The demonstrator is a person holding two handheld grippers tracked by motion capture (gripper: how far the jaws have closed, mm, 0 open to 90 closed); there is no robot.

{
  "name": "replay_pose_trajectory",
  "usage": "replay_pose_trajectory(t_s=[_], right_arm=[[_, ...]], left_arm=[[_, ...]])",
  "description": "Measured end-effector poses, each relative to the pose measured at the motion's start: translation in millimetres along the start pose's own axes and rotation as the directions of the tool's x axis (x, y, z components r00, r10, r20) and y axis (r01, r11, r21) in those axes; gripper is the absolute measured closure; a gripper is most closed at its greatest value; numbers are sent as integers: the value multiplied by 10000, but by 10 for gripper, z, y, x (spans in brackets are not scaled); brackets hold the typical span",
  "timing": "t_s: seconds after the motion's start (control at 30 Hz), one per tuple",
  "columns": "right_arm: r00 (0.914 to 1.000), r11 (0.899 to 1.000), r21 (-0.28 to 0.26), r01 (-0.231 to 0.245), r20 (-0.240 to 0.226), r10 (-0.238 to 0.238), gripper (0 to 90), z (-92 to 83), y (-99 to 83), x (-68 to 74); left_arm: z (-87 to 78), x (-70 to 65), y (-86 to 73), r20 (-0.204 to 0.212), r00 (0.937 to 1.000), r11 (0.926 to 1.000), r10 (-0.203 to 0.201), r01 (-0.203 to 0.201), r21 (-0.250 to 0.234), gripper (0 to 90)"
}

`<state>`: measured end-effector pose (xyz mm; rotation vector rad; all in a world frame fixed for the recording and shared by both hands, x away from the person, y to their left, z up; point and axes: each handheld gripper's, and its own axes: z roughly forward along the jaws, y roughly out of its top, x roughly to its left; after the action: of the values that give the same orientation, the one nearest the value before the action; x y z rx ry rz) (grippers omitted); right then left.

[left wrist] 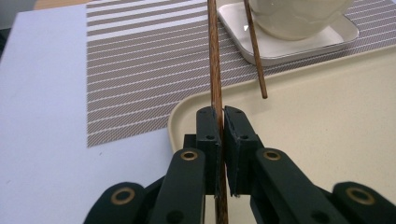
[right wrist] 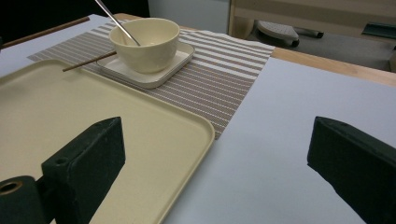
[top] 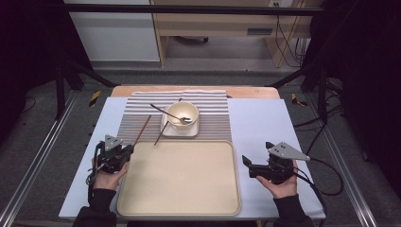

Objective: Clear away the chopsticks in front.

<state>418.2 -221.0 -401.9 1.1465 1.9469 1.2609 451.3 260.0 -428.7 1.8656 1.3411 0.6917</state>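
My left gripper [top: 126,149] sits at the tray's left edge, shut on a brown chopstick [top: 142,129] that points out over the striped placemat [top: 137,113]. In the left gripper view the chopstick [left wrist: 215,65] runs straight up from between the closed pads [left wrist: 208,128]. A second chopstick [top: 163,131] leans on the white square plate [top: 189,131], its near end over the tray rim. A cream bowl [top: 182,113] with a metal spoon [top: 165,112] stands on the plate. My right gripper [top: 256,152] rests right of the tray, jaws wide open and empty [right wrist: 217,140].
A large beige tray [top: 179,179] lies in front of me on a pale blue table cover [top: 260,123]. The placemat lies behind it. In the right gripper view the bowl [right wrist: 147,44] and plate [right wrist: 154,77] stand beyond the tray's corner [right wrist: 205,133].
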Motion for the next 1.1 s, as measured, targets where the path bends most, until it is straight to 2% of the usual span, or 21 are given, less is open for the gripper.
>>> replay_pose_trajectory(t_s=[0.17,0.33,0.4,0.47,0.67,0.77,0.93,1.1], right_arm=[[10000,10000,-4,-3,-36,3,46,5,-2,7],[10000,10000,-76,8,-52,-8,47,-6,2,1],[9999,9999,-113,-45,-97,44,48,-13,6,6],[9999,9999,-125,-47,-101,45,48,-15,7,8],[9998,9998,-182,6,-189,-9,49,-24,12,35],[9998,9998,-209,8,-222,-12,49,-21,18,54],[9996,9996,-299,-15,-275,7,48,-35,29,65],[9996,9996,-276,-7,-278,-1,48,-22,26,81]], left_arm=[[-149,-45,-108,-74,9994,9994,-323,322,-139,848],[-272,-129,-199,-321,9987,9990,-407,401,-192,848],[-311,-170,-231,-558,9978,9992,-369,360,-172,848],[-337,-195,-257,-450,9974,9983,-560,552,-183,848],[-361,-300,-336,-413,9960,9968,-794,791,-96,848],[-346,-377,-365,-589,9960,9977,-672,667,-92,848],[-369,-453,-447,-814,9923,9954,-932,910,-299,848],[-362,-502,-583,-907,9911,9952,-972,958,-191,848]])
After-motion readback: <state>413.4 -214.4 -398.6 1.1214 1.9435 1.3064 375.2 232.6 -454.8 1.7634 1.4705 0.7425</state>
